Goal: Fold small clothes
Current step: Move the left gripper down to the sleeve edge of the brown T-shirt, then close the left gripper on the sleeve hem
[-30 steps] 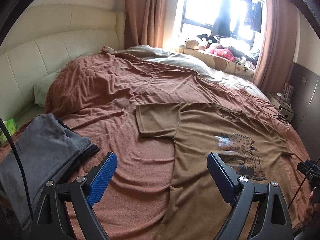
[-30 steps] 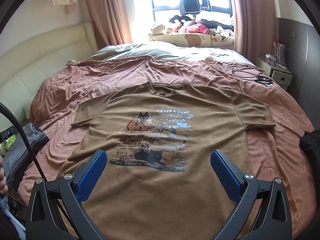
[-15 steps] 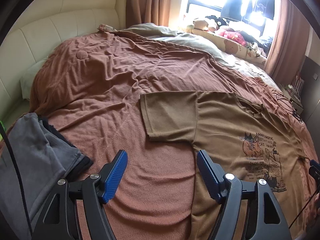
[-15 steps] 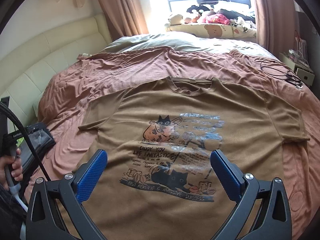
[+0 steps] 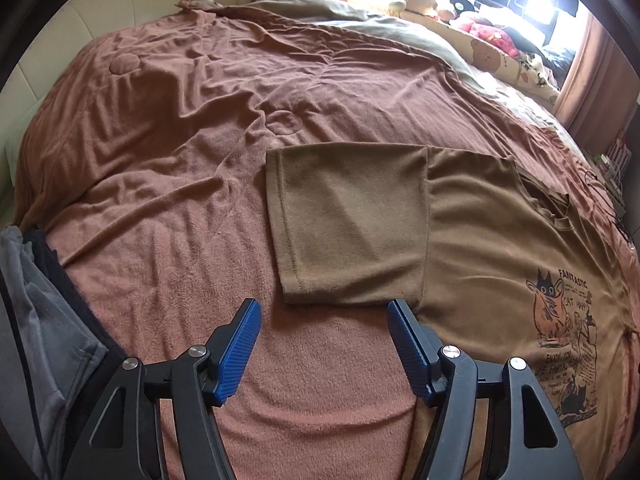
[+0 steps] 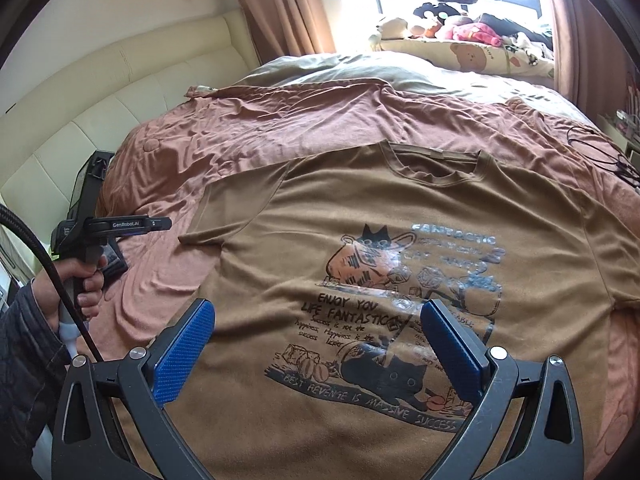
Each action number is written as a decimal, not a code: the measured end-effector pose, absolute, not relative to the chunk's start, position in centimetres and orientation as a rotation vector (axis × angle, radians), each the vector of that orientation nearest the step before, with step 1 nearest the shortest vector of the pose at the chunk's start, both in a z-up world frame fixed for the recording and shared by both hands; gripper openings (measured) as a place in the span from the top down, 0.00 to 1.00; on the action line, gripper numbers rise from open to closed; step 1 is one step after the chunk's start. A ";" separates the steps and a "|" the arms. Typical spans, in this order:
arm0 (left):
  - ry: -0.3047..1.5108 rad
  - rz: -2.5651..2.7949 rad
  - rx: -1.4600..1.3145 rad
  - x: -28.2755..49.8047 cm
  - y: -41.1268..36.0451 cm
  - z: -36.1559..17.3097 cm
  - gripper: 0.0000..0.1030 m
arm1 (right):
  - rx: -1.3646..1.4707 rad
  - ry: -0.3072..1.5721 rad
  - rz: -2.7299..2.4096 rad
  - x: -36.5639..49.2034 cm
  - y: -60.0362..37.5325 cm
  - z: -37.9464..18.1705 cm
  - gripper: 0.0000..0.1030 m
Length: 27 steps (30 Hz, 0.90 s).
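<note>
A brown T-shirt (image 6: 400,248) with a cat print lies flat, face up, on the rust-coloured bedspread (image 5: 168,128). In the left wrist view its left sleeve (image 5: 348,220) lies spread just beyond my left gripper (image 5: 322,344). That gripper's blue jaws are closing, with only bedspread between them. My right gripper (image 6: 318,346) hovers over the shirt's lower print, jaws wide open and nothing held. In the right wrist view the left gripper (image 6: 100,228) appears at the left, held by a hand (image 6: 80,284).
A grey and black folded pile (image 5: 36,312) lies at the bed's left edge. A cream padded headboard (image 6: 100,120) runs along the left. Plush toys and a pillow (image 6: 472,40) sit by the window, and cables (image 6: 600,156) lie at the far right.
My left gripper has dropped and moved toward the sleeve, jaws narrowing. The right gripper has advanced over the shirt, so the print now looks larger.
</note>
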State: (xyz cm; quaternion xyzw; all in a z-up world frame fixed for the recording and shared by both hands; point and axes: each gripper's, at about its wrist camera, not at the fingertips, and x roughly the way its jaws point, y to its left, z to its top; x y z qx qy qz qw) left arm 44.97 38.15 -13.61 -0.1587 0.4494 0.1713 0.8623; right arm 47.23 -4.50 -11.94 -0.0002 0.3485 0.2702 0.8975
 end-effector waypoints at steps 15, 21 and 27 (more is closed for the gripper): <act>1.088 0.418 -0.512 48.9 41.6 -19.8 0.53 | 0.103 0.841 0.484 51.0 -6.2 -17.6 0.00; 1.096 0.486 -0.483 50.1 41.6 -19.8 0.56 | 0.167 0.853 0.448 51.4 -7.4 -17.9 0.00; 1.045 0.484 -0.621 48.9 42.5 -19.4 0.85 | 0.173 0.829 0.493 50.7 -6.9 -16.9 0.00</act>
